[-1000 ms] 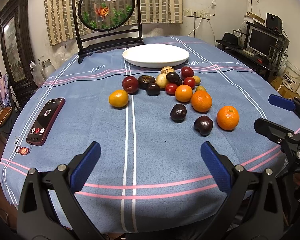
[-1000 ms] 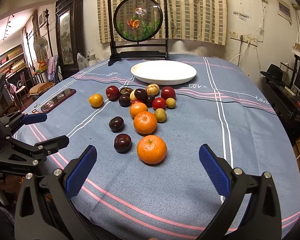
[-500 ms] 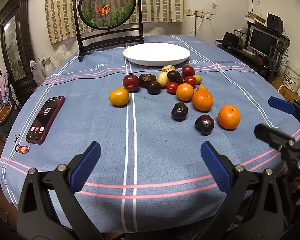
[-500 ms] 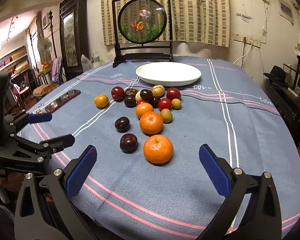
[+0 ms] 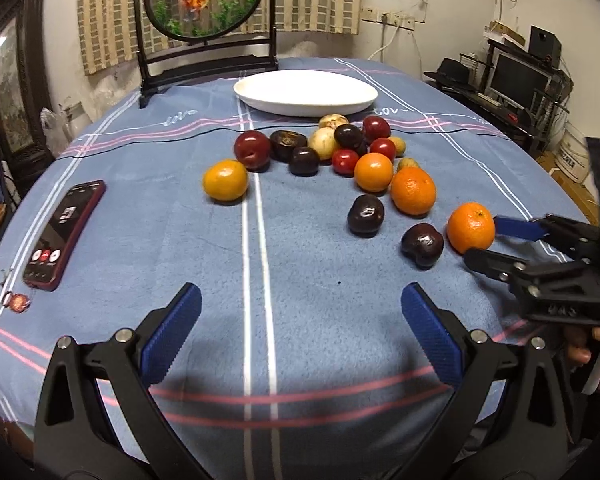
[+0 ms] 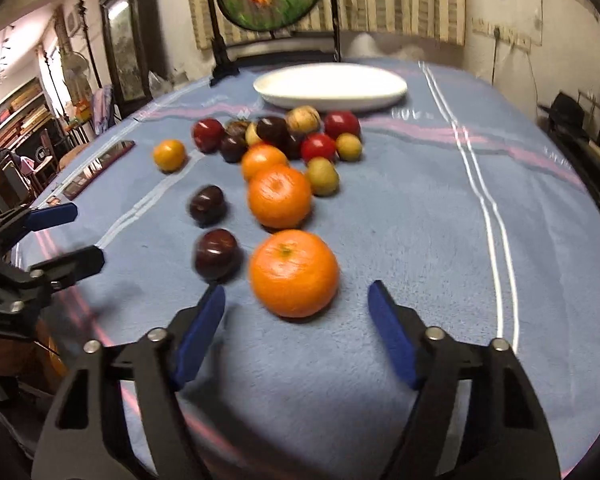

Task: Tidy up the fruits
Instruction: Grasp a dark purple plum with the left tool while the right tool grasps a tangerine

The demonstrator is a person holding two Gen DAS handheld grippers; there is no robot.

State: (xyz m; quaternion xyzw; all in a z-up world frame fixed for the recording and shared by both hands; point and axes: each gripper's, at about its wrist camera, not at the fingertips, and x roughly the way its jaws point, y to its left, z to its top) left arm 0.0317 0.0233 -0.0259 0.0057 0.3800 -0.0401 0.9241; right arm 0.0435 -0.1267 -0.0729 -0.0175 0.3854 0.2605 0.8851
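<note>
Left wrist view: the left gripper (image 5: 300, 336) is held low over the near edge of the surface (image 5: 320, 288), jaws wide and empty, pointed toward the far side and level; it appears parked in reserve rather than engaged. The fruits lie loose on the blue cloth in a cluster just near of the white plate (image 5: 306, 92), which holds nothing; sorting has not visibly begun. A phone (image 5: 62, 234) lies at the left, well apart from the fruit. At the right, the right gripper (image 5: 496, 242) comes in low from the side, its jaws wide with one on each side of the nearest orange (image 5: 471, 227), which sits on the cloth just right of a dark plum (image 5: 422, 245). Right wrist view: the picture is motion-blurred, so fine contact cannot be judged. The right gripper (image 6: 296, 338) is tilted down toward the surface, jaws wide and empty, with the nearest orange (image 6: 294, 272) centred just beyond the fingertips (image 6: 392, 332) and apparently not yet touched. That alignment suggests this orange, the closest and least crowded fruit, is the chosen first pick. The dark plum (image 6: 216, 254) sits close at its left and could be nudged by the left jaw on closing. The white plate (image 6: 330, 86) stands at the far side, the likely destination.
</note>
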